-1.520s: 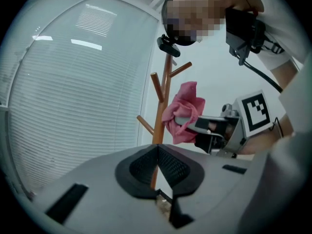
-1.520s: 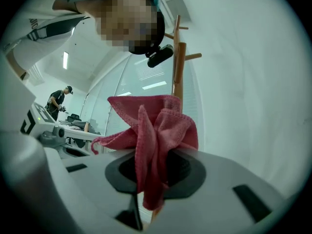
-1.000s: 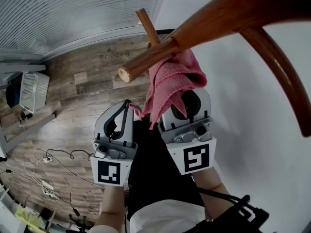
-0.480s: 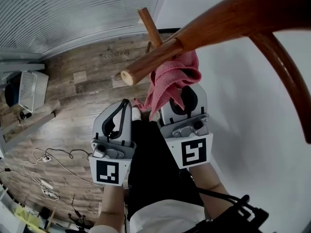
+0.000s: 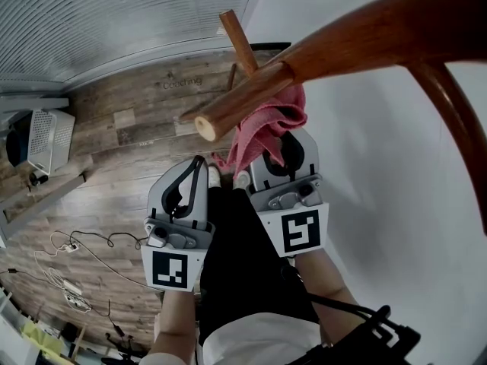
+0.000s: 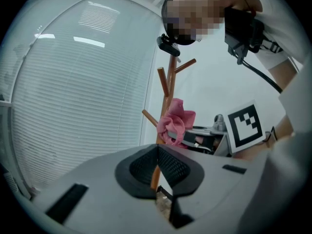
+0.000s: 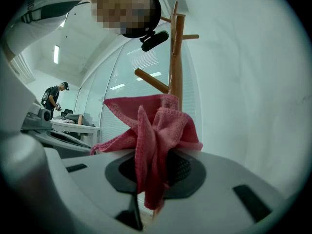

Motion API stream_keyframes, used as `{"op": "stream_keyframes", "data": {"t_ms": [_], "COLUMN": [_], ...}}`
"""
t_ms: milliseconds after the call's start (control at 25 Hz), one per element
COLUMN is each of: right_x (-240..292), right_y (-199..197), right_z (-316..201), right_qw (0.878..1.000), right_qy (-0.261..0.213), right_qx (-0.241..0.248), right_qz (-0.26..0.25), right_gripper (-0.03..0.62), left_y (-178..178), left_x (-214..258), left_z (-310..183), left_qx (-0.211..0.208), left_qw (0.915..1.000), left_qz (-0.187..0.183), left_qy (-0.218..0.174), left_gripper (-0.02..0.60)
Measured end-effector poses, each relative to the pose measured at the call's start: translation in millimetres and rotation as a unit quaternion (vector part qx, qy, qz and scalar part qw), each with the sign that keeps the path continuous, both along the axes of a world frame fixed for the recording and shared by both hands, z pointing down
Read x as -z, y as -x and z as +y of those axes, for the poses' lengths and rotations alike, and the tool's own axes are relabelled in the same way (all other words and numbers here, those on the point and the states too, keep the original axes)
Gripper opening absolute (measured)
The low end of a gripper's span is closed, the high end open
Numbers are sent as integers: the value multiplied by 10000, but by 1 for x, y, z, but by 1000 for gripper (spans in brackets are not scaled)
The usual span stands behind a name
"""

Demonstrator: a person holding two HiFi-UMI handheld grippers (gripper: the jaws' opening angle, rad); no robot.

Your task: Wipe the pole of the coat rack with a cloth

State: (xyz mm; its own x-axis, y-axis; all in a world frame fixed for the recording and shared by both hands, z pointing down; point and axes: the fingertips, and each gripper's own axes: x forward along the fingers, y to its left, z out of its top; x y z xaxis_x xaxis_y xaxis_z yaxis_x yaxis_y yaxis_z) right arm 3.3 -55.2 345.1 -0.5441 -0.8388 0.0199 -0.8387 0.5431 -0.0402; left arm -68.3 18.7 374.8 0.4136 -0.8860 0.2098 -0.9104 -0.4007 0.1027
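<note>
A wooden coat rack (image 5: 342,36) rises close under the head camera, its pegs spreading out. In the left gripper view its pole (image 6: 168,94) stands upright, and a pink cloth (image 6: 175,122) lies bunched against it. My right gripper (image 5: 283,152) is shut on that pink cloth (image 5: 262,124). In the right gripper view the cloth (image 7: 153,145) hangs out of the right gripper (image 7: 155,172) and covers the lower pole (image 7: 175,57). My left gripper (image 5: 196,175) sits beside it, a little left of the rack. The left gripper (image 6: 157,150) is shut and holds nothing.
A white wall (image 5: 396,204) runs close on the right and window blinds (image 5: 114,14) stand behind the rack. On the wood floor are a white basket (image 5: 52,139) and loose cables (image 5: 72,268) at the left. A person (image 7: 52,99) stands at a far desk.
My right gripper has moved farther from the head camera along the rack, carrying the pink cloth with it. The left gripper has hardly moved.
</note>
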Motion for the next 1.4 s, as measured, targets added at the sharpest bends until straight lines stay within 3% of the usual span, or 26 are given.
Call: {"op": "stream_keyframes", "data": {"t_ms": [1400], "right_x": [-56], "right_y": [2], "right_z": [-2], "right_qw": [9984], "right_qy": [526], "right_qx": [79], "right_qz": [194], "right_gripper": [86], "left_y": [-1], "left_x": [3], "left_z": [-3], "left_qx": [-33], "left_qw": [10000], "left_qz": [-7], "left_qy": [-40], "left_gripper": [14]}}
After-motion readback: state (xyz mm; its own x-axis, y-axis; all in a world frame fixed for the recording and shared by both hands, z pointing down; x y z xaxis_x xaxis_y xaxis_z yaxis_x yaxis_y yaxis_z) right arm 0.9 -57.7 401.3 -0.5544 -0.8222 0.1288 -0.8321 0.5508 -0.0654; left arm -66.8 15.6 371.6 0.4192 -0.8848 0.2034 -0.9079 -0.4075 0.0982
